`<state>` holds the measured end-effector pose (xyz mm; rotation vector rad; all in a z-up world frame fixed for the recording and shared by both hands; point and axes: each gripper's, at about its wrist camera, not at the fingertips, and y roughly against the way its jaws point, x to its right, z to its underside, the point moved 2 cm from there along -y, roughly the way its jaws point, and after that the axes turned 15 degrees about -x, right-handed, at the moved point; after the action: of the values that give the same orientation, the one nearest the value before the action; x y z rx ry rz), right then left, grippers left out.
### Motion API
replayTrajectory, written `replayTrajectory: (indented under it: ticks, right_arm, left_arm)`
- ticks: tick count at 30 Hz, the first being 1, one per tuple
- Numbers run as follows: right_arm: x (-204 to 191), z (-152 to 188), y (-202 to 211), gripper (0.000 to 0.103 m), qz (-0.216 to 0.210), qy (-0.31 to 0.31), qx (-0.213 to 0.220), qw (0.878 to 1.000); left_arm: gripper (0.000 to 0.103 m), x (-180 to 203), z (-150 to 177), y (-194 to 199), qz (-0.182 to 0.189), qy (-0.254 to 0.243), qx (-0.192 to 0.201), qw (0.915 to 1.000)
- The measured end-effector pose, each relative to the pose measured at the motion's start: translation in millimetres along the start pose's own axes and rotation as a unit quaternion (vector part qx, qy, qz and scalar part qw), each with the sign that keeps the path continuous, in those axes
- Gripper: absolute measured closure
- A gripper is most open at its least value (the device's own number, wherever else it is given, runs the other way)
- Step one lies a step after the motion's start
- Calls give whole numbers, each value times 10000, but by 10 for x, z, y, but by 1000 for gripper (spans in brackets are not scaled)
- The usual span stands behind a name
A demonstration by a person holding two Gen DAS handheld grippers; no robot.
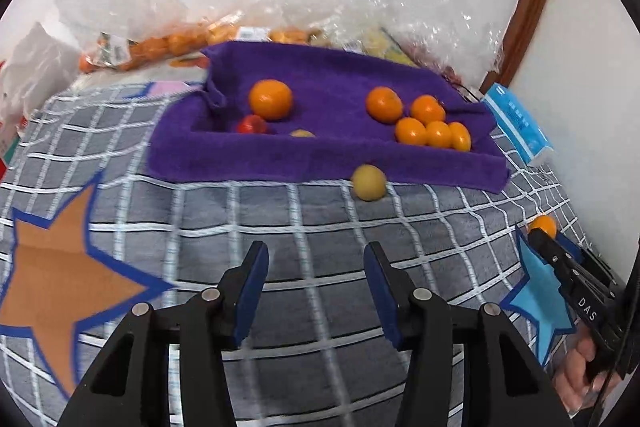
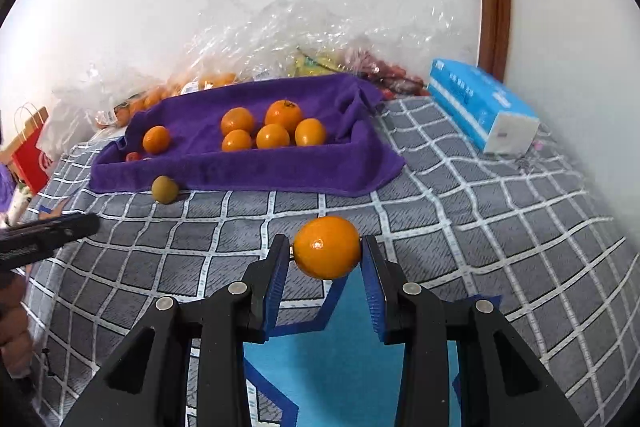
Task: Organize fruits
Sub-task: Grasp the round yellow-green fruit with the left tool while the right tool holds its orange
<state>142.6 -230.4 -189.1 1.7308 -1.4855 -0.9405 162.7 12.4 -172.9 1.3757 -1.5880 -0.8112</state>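
Open checked blanket before the purple towel, only a green fruit there.

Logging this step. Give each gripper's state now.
Left gripper: open, nothing between its fingers.
Right gripper: shut on an orange.

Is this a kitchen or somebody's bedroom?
Probably a bedroom, or some room at home: the fruit lies on a soft checked blanket like a bed cover, a tissue pack sits by the wall, and shopping bags are piled behind. No kitchen things show.
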Motion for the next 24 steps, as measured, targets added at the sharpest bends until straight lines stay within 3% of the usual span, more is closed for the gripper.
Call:
replayTrajectory:
  ticks: [7,24]
  right_arm:
    - [98,5,-63,67,-368,-209,-112,9990]
    - [96,8,-47,67,-478,-194,-76,9986]
  left_arm:
    - [56,198,-18,-70,-214,-173,-52,9996]
    - [56,233,-114,-147,-147,16,-127,9998]
